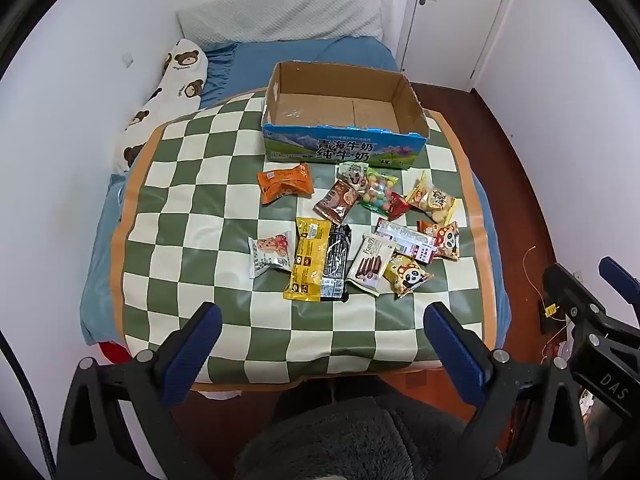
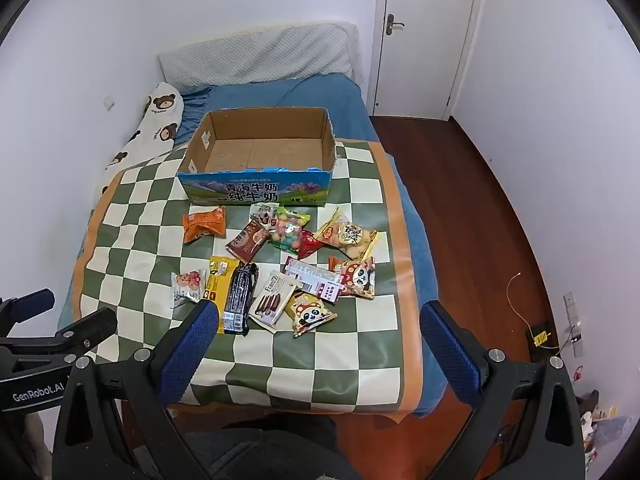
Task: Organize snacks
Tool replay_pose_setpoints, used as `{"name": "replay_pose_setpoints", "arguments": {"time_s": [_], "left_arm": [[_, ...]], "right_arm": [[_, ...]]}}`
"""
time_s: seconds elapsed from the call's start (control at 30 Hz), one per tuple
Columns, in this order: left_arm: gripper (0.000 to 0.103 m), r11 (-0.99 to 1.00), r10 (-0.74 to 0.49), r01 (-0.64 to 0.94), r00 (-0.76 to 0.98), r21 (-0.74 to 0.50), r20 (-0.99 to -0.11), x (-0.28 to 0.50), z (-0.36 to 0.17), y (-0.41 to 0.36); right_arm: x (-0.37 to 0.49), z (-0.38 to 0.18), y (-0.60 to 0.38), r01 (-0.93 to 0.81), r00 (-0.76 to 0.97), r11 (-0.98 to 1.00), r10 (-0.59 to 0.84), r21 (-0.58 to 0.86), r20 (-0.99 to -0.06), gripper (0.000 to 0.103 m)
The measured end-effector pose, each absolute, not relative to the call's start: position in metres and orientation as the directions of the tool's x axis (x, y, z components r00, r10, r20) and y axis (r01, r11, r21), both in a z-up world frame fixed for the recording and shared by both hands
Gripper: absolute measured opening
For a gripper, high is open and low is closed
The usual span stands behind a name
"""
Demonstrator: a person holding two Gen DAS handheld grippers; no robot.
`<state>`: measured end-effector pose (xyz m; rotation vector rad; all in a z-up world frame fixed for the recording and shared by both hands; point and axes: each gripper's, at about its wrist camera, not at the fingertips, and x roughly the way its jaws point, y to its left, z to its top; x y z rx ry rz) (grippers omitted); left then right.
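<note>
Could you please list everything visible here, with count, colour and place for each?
cardboard box: one, brown inside, blue printed front, empty, at the cloth's far end
snack packets: about thirteen, mixed colours, loose on the cloth in front of the box
orange packet: one, leftmost near the box
checkered cloth: one, green and cream with orange border, over the bed
bed sheet: blue, under the cloth
bear-print pillow: one, white and brown, along the left wall
grey pillow: one, at the headboard end
door: one, white, closed, far right
floor: reddish wood, right of the bed
left gripper: blue fingers, open, empty
right gripper: blue fingers, open, empty
</note>
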<state>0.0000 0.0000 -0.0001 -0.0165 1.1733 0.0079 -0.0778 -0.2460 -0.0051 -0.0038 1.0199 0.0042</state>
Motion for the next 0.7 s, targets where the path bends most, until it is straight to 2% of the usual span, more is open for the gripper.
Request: {"name": "replay_pose_setpoints", "arguments": {"time_s": [0.7], "left_arm": [[0.103,1.0,-0.017,-0.012,0.38,-0.023,-0.925,-0.003,-0.001,-0.006]], "right_arm": [[-0.084,-0.003,-0.252,-0.003,0.517,1.0,-0.001,-0.003,-0.856,0.102]]}}
